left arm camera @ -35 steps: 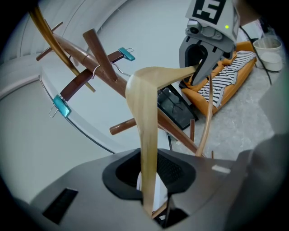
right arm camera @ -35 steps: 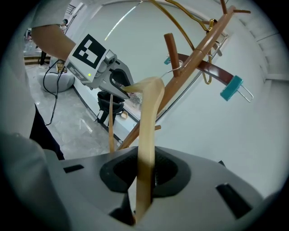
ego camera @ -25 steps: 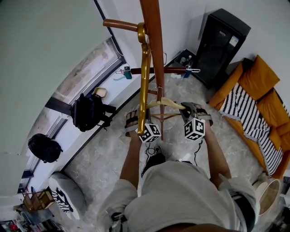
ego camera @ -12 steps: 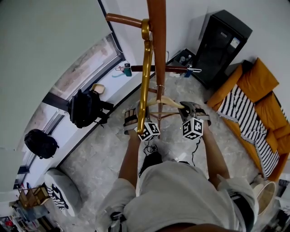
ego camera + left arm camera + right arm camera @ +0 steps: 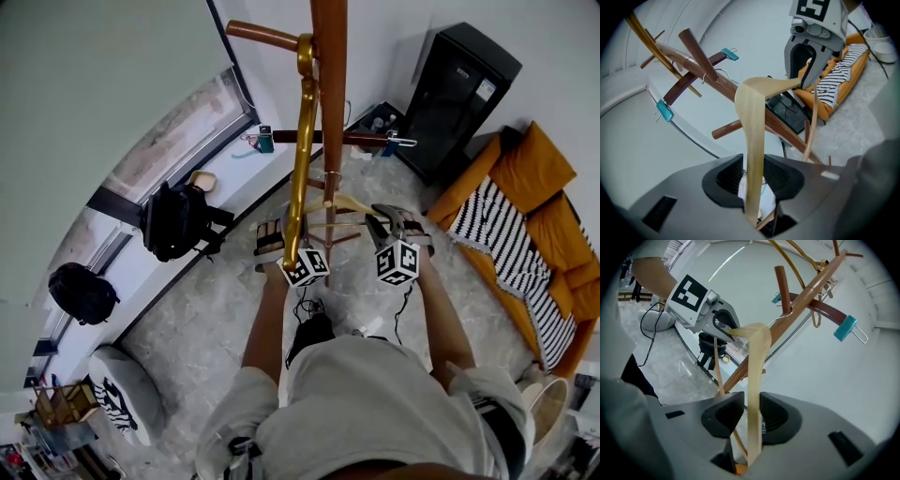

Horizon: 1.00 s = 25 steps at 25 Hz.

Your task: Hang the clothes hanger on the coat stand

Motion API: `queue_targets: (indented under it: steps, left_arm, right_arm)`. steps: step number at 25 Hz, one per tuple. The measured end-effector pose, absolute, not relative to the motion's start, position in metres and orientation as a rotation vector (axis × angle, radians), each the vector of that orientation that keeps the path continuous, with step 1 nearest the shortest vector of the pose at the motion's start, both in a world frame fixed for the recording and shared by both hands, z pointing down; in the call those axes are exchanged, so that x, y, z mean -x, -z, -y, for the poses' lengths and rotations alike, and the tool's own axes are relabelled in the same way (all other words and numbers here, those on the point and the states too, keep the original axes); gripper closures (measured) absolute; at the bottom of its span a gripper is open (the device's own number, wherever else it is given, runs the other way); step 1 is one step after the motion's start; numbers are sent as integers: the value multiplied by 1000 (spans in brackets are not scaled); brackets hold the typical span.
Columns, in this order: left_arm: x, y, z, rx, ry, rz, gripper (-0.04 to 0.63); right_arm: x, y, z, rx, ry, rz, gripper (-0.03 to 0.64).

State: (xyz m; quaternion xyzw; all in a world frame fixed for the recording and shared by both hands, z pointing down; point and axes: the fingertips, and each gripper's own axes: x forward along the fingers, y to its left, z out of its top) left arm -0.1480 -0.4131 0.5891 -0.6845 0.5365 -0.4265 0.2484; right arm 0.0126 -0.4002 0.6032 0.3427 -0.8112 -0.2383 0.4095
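Fingers (image 5: 723,180) on my left gripper (image 5: 752,177) and right gripper (image 5: 751,414) have just been opening, slack around the hanger (image 5: 751,122), one end each (hook looks seated on the coat stand (image 5: 328,94) ahead).

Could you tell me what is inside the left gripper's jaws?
An arm of the wooden hanger stands between the left gripper's jaws, which have just been opening. Its lower end is hidden below them.
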Motion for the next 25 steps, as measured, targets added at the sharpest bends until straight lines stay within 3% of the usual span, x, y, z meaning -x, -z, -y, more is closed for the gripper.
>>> queue_targets:
  steps: [16,25]
  left_arm:
    - [141,-587,395,1962,1087,-1517,462]
    - [127,-575,354,2178,856,-1714,462]
  right_arm:
    - [-16,-598,387,-881,575,2088,475]
    - [-21,-568,356,-1046,383,2337,459]
